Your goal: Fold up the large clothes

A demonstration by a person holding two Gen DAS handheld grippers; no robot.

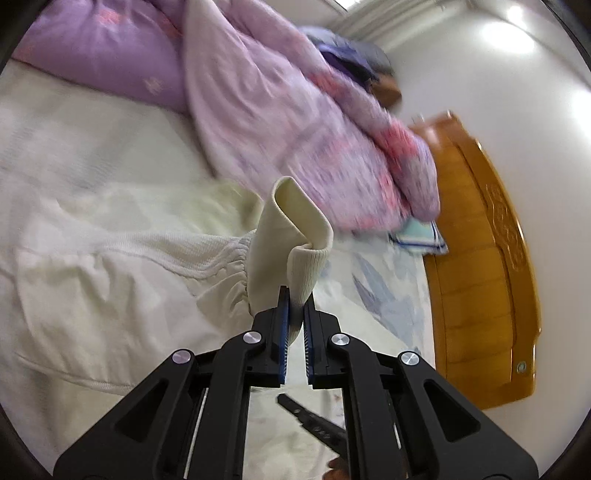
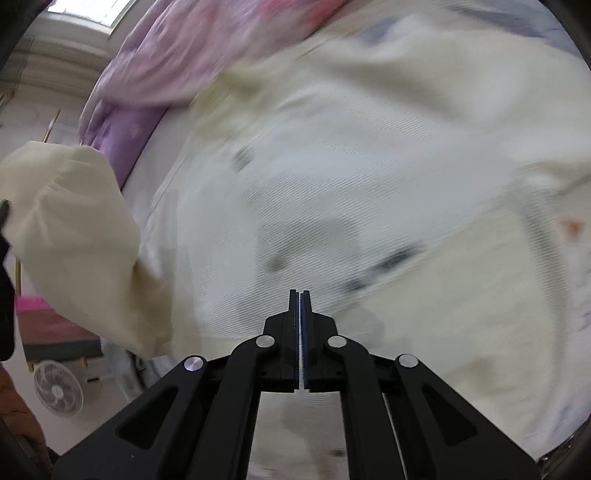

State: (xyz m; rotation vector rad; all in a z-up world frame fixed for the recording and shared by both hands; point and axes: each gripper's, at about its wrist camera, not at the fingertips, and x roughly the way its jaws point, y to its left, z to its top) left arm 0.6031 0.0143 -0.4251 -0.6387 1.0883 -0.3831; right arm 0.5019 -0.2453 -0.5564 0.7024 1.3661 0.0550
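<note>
left gripper lifting the ribbed cuff of a cream knit jacket off the bed

its fingers were clenched on the cuff; the right gripper was clenched on nothing above the jacket body, which sprawled from 9 to 12 o'clock of the left view, a lilac floral quilt at 12. to fold well, i'd carry the sleeve flat across the chest, keeping the grip firm. no label or writing was readable.

We see a bed with a carved wooden headboard against a glossy white wall — a fan stands on the floor, a window glows overhead.
</note>
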